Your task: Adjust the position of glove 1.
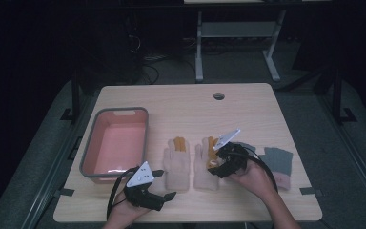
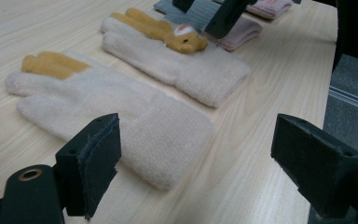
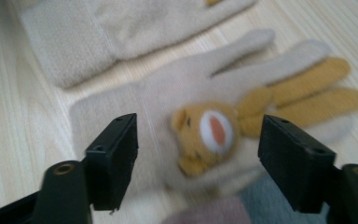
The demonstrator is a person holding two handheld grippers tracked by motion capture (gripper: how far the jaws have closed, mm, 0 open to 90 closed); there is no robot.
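right tool [image 3: 198, 158] open over bear glove [image 3: 205, 126]

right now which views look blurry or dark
High view: dim, room black beyond the table. Right gripper view: motion blur smears the bear glove. Left gripper view: bright, plain glove sharp, near pads soft.

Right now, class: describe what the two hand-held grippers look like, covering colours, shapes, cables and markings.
Both are black. The left gripper carries a pale grey three-cornered plate on top, and a black cable loops from it. The right gripper has the same kind of plate and a black cable as well. Each jaw is a blocky black pad with small screw holes and a brass-ringed hole at its base. No sleeves show on the forearms.
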